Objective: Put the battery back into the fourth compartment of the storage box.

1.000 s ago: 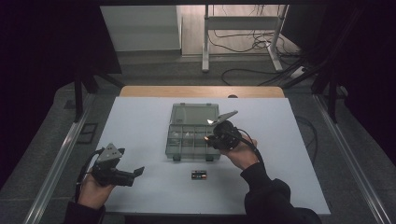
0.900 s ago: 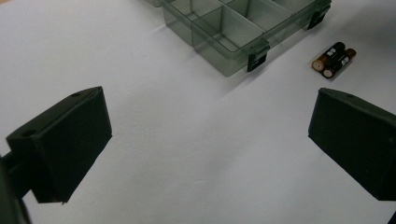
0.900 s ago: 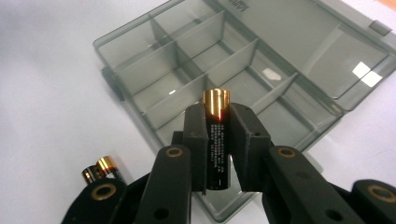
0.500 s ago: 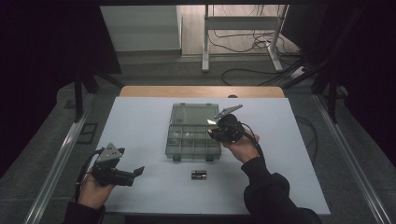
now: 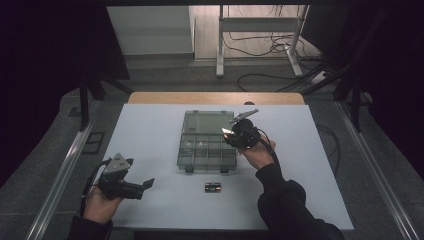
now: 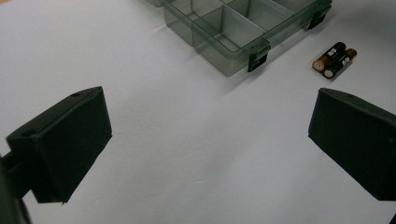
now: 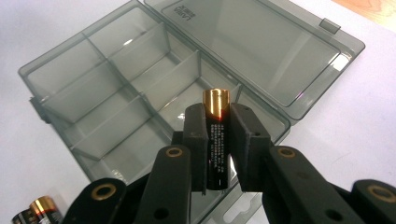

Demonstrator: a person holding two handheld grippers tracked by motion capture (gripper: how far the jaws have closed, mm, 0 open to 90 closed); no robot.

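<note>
A clear grey compartment box (image 5: 207,147) (image 7: 116,107) lies open at the table's middle, its lid (image 7: 261,51) folded back flat. My right gripper (image 5: 231,134) (image 7: 217,133) hovers over the box's right-hand compartments, shut on a black-and-gold battery (image 7: 215,140) that stands upright between the pads. Two more batteries (image 5: 212,187) (image 6: 334,59) lie side by side on the table in front of the box. Low over the front left of the table, my left gripper (image 5: 145,186) (image 6: 210,144) is held open with nothing between its jaws.
The white table top (image 5: 150,140) has a wooden strip (image 5: 215,97) along its far edge. Metal rails run down both sides. Beyond the table stand a frame's legs (image 5: 257,45) among loose cables on the floor.
My right gripper has carried the battery a little farther back and to the right over the box. The left gripper has stayed where it was.
</note>
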